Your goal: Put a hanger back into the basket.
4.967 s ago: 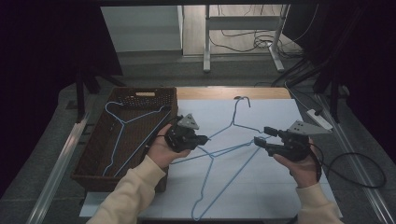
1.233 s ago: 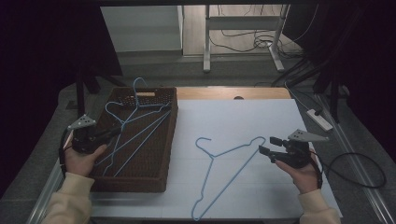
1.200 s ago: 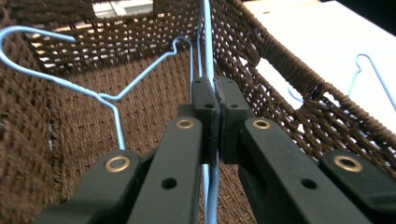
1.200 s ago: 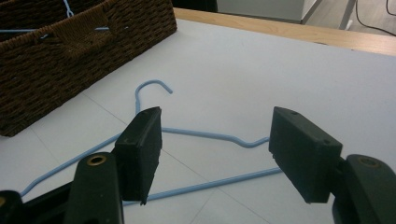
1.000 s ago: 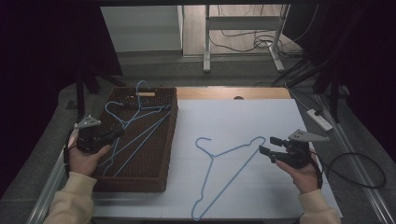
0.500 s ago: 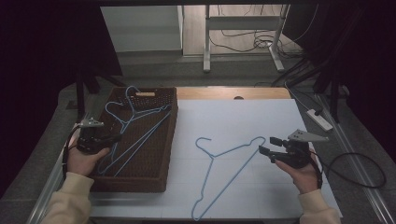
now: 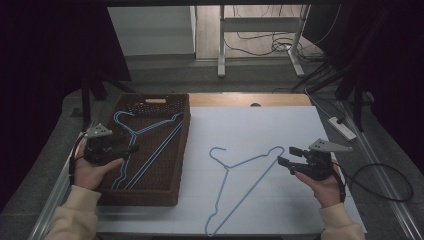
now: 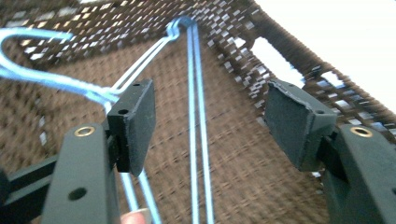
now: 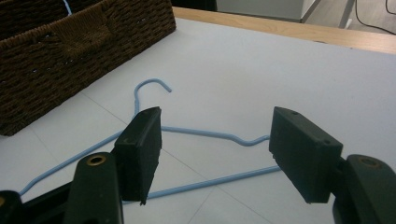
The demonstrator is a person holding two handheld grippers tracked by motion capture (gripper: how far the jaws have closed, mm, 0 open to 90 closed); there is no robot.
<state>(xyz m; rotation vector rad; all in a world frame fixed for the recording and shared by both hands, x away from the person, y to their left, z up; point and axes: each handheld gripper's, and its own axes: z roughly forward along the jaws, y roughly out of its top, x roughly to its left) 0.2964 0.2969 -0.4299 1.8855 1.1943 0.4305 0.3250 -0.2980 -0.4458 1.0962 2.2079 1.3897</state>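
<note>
A blue wire hanger [image 7: 239,172] lies flat on the white table [image 7: 260,122], hook toward the far left. My right gripper [image 7: 285,156] hovers open just right of its shoulder; in the right gripper view the hanger [image 9: 201,132] lies below the spread jaws of the right gripper [image 9: 215,135]. Two more blue hangers [image 7: 154,152] lie in the brown wicker basket [image 7: 183,160] at the left. My left gripper [image 7: 127,149] is open over the basket's near left part. In the left gripper view the hangers' wires [image 8: 196,116] run beneath the left gripper [image 8: 208,98], which holds nothing.
The basket [image 9: 70,51] stands on the table's left side, its right wall next to the white sheet. A white power strip [image 7: 341,127] lies off the table's right edge. A black cable [image 7: 385,175] trails from the right gripper. A bare wooden strip [image 7: 250,99] runs along the back.
The left gripper carried a hanger from the table's middle to the basket, lowered it and let go; its hook no longer sticks up. The right gripper has stayed still for the last second.
</note>
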